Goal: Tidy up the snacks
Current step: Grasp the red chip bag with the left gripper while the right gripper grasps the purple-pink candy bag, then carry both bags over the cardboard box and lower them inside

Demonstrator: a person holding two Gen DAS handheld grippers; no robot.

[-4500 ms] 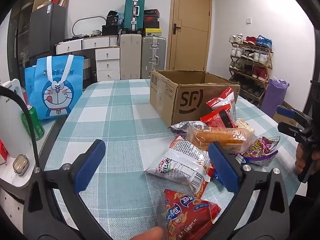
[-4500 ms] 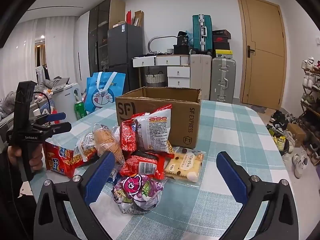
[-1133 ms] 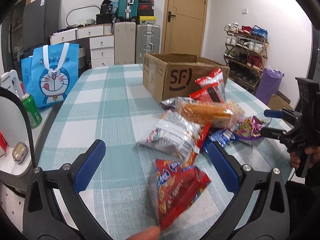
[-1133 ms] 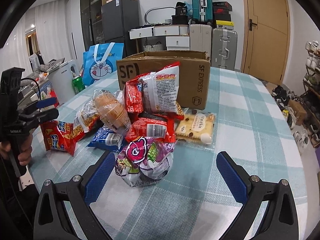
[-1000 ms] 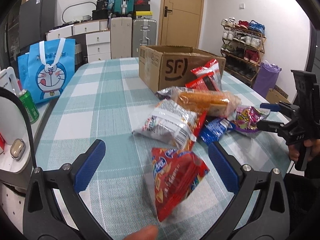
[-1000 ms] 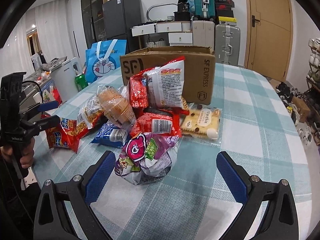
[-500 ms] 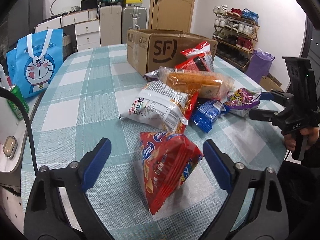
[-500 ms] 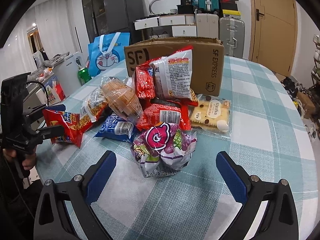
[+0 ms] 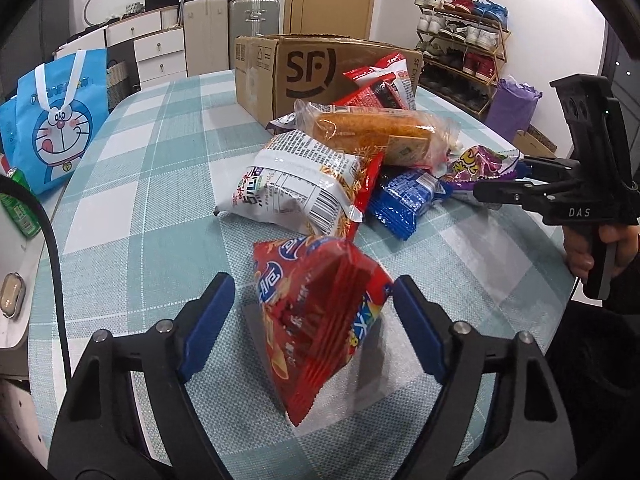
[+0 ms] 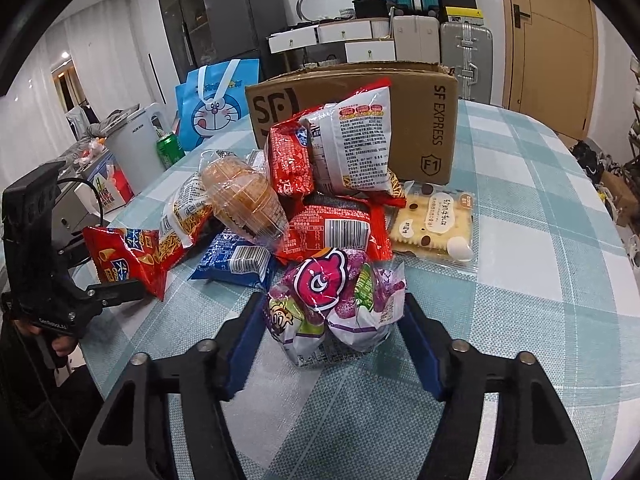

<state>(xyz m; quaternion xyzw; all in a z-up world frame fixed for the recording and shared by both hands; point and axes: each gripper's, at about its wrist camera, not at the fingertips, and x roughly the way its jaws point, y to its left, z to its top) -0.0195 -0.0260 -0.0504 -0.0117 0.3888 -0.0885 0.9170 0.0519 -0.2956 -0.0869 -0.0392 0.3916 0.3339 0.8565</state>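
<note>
On the checked bench (image 9: 132, 184), both tools have just been closing: the left tool (image 9: 310, 314) has the red bag (image 9: 316, 312) between its jaws, not yet pressed, and the right tool (image 10: 332, 330) seems to touch the purple bag (image 10: 340, 304) on both sides, so I judge it gripped. Each grasp should finish, then the bags can go up into the box (image 10: 420, 120) behind. Between stand the other packets (image 10: 352, 148), piled high, so the lift must clear them.

Left tool (image 9: 310, 328) closing around red snack bag (image 9: 316, 312) on table (image 9: 132, 216).
</note>
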